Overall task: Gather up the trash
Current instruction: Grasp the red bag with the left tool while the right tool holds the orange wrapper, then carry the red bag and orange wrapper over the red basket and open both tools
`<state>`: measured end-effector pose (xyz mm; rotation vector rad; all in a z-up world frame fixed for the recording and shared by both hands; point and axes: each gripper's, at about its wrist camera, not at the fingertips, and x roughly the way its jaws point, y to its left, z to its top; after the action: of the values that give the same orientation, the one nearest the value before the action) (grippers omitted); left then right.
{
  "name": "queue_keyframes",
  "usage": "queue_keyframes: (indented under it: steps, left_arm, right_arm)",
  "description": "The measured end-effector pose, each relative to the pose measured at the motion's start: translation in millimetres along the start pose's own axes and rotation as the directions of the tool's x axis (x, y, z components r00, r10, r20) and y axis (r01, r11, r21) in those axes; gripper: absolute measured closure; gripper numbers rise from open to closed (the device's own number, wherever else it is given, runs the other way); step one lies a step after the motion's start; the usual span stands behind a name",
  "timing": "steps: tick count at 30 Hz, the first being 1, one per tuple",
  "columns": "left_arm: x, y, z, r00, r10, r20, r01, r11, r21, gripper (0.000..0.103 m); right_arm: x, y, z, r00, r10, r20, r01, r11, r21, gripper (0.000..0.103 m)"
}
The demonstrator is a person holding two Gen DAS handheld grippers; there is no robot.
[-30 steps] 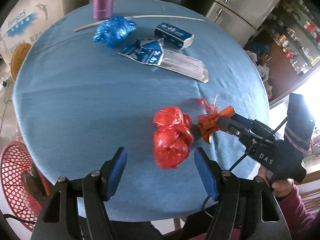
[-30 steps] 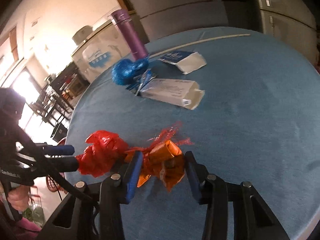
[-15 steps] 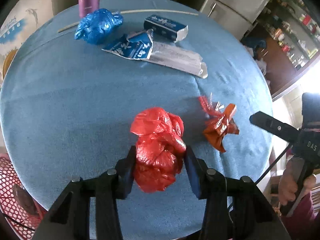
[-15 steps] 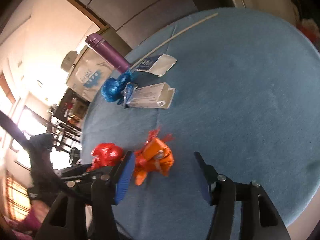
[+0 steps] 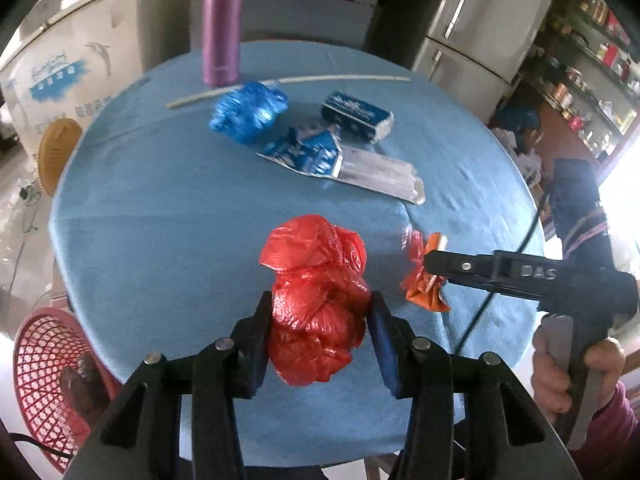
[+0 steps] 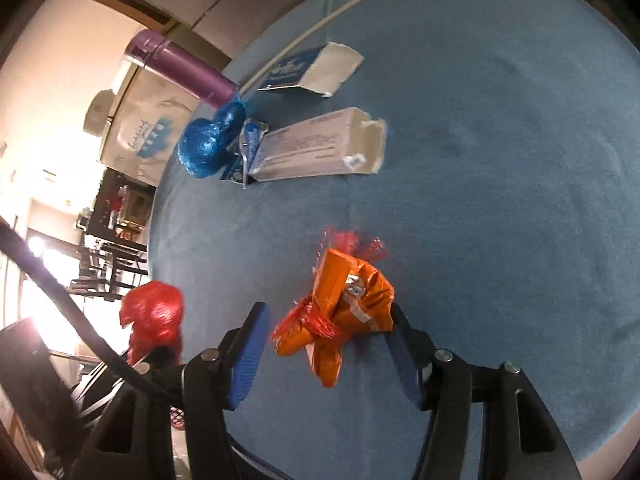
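A crumpled red plastic bag [image 5: 316, 280] sits between the blue pads of my left gripper [image 5: 320, 312], which is shut on it at the near edge of the blue round table [image 5: 160, 220]. Just right of it lies an orange wrapper [image 5: 424, 296] with red fringe. My right gripper [image 6: 326, 320] is open around this orange wrapper [image 6: 348, 296]: the right pad is at its edge and the left pad stands clear of it. In the left wrist view the right gripper [image 5: 432, 268] reaches in from the right, held by a hand. The red bag [image 6: 154, 316] shows blurred at the left of the right wrist view.
Farther back on the table lie a blue plastic bag [image 5: 248, 112], a tissue pack [image 5: 356, 116], a torn blue wrapper [image 5: 304, 152], a flat grey box [image 5: 380, 176], a long white stick [image 5: 288, 80] and a purple bottle [image 5: 222, 20]. A red basket [image 5: 44, 380] stands below the table's left edge.
My left gripper closed on the red bag. My right gripper let go of the orange wrapper, opened wider, rolled, drew back, then returned around the wrapper.
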<state>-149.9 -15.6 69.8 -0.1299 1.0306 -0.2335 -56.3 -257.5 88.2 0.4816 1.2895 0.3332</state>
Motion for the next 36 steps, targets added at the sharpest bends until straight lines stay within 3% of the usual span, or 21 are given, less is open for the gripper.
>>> queue_keyframes:
  steps: [6, 7, 9, 15, 20, 26, 36]
  left_arm:
    - [-17.1, 17.5, -0.2, 0.999, 0.033, 0.039, -0.032, 0.999, -0.038, 0.056]
    - [-18.1, 19.6, -1.0, 0.998, 0.039, 0.039, -0.037, 0.998, -0.043, 0.056]
    - [-20.5, 26.2, -2.4, 0.998, 0.047, 0.035, -0.045, 0.997, -0.057, 0.056]
    - [-26.8, 42.3, -11.1, 0.997, 0.074, 0.029, -0.071, 0.994, -0.088, 0.056]
    - [-36.3, 51.1, -18.0, 0.996, 0.085, 0.035, -0.081, 0.991, -0.11, 0.056]
    - [-57.5, 64.1, -24.6, 0.99, 0.125, 0.066, -0.115, 0.984, -0.136, 0.056]
    - [-101.5, 106.4, -42.9, 0.962, 0.248, 0.111, -0.219, 0.95, -0.224, 0.056]
  right_arm:
    - [14.5, 31.5, -8.8, 0.991, -0.127, 0.04, 0.131, 0.982, -0.136, 0.042]
    - [17.0, 36.3, -11.0, 0.987, -0.15, 0.052, 0.156, 0.974, -0.163, 0.045]
    - [20.5, 42.5, -14.2, 0.983, -0.174, 0.064, 0.184, 0.961, -0.206, 0.065]
    - [19.5, 47.4, -16.9, 0.972, -0.205, 0.111, 0.227, 0.938, -0.261, 0.071]
    - [12.6, 52.8, -16.7, 0.978, -0.166, 0.13, 0.194, 0.947, -0.254, 0.071]
    - [-2.2, 82.0, -22.6, 0.987, -0.044, 0.151, 0.09, 0.946, -0.311, 0.071]
    - [15.6, 162.2, -39.3, 0.992, 0.098, 0.075, -0.053, 0.887, -0.459, 0.071]
